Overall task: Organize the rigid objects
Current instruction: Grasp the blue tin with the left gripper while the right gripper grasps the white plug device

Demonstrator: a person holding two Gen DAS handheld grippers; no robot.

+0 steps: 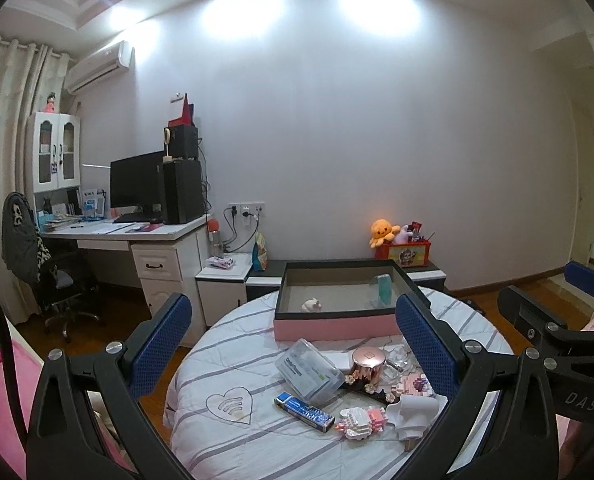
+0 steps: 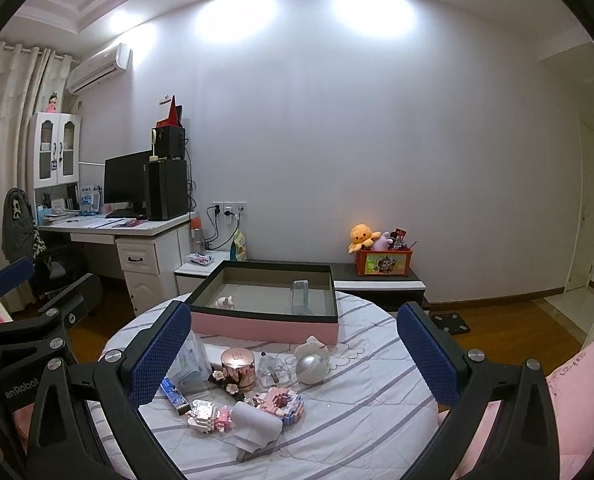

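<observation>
Notably, grippers: the left gripper (image 1: 293, 344) and the right gripper (image 2: 293, 354) both stand wide apart and hold nothing; each has two fingers faced with dimpled blue rubber pads (image 1: 161, 346).
Surface: a round table under a quilted white cloth with grey stripes (image 2: 357, 420) and one stitched heart.
Box: one shallow rectangular pink-walled tray with a dark rim (image 2: 265, 326) at the table's far side, holding one small white figurine (image 2: 225, 302) and one upright clear teal-tinted case (image 2: 300, 296).
Loose pile: near the table's front, just before the tray.
Long items: one blue printed carton (image 1: 304, 412), long axis running from far-left to near-right; one clear plastic lidded case (image 1: 309, 372) tilted beside it.
Round items: one shiny rose-gold cylindrical jar (image 2: 237, 368); one white ball-shaped toy (image 2: 312, 368).
Blocks: two knobbly pink-and-white brick models (image 2: 211, 416), possibly more behind.
</observation>
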